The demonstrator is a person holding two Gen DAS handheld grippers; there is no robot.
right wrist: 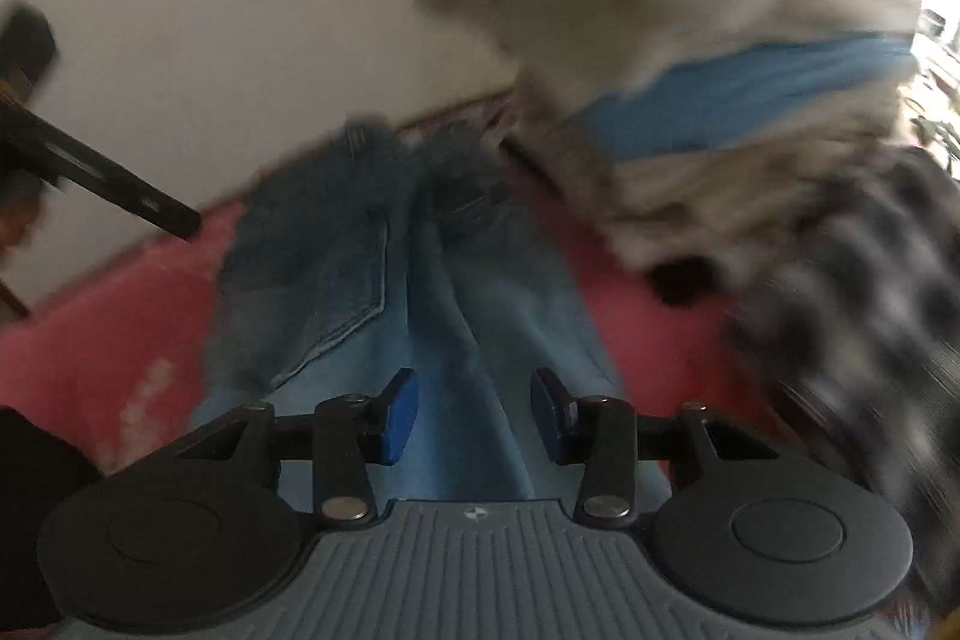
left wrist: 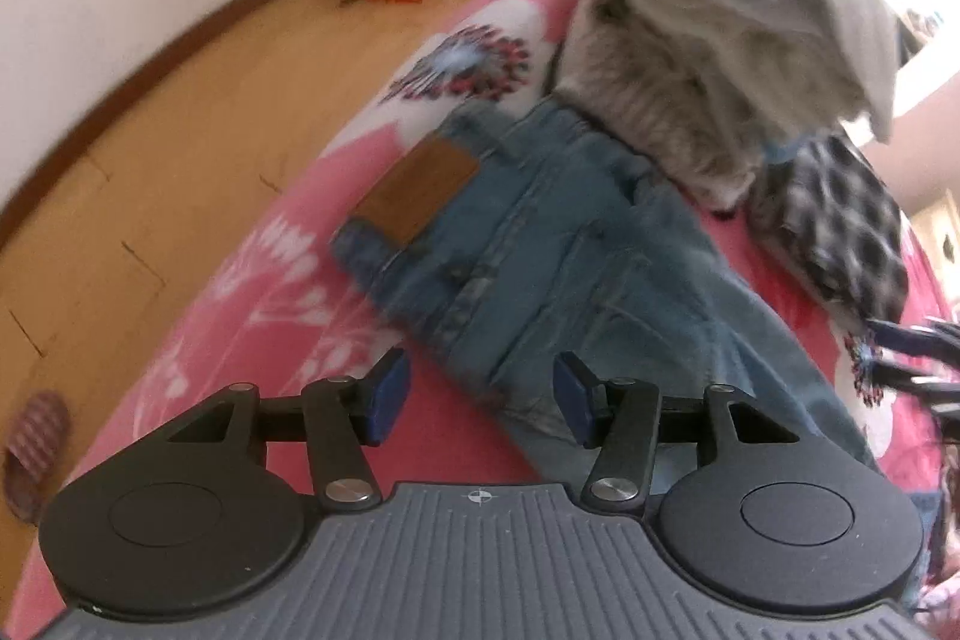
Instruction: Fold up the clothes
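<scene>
Jeans spread on pink bedsheet, both claws spread and empty.
Bedsheet (left wrist: 252, 280) fills mid-frame; jeans (left wrist: 540, 244) centre, waistband partly hidden under grey pile (left wrist: 708, 58) upper right. Checked cloth (left wrist: 840, 220) at right edge. Right view heavily blurred. Left claw (left wrist: 480, 400) and right claw (right wrist: 474, 415) low centre over denim; contact unclear.

The jeans (left wrist: 540, 244) lie flat on the pink bedspread (left wrist: 240, 316). On their floor side a bare strip of bedspread runs to the bed's edge. Beyond their waistband a grey clothes heap (left wrist: 708, 58) rests on the denim, blocking that end. A checked garment (left wrist: 840, 220) crowds the side away from the floor.
</scene>
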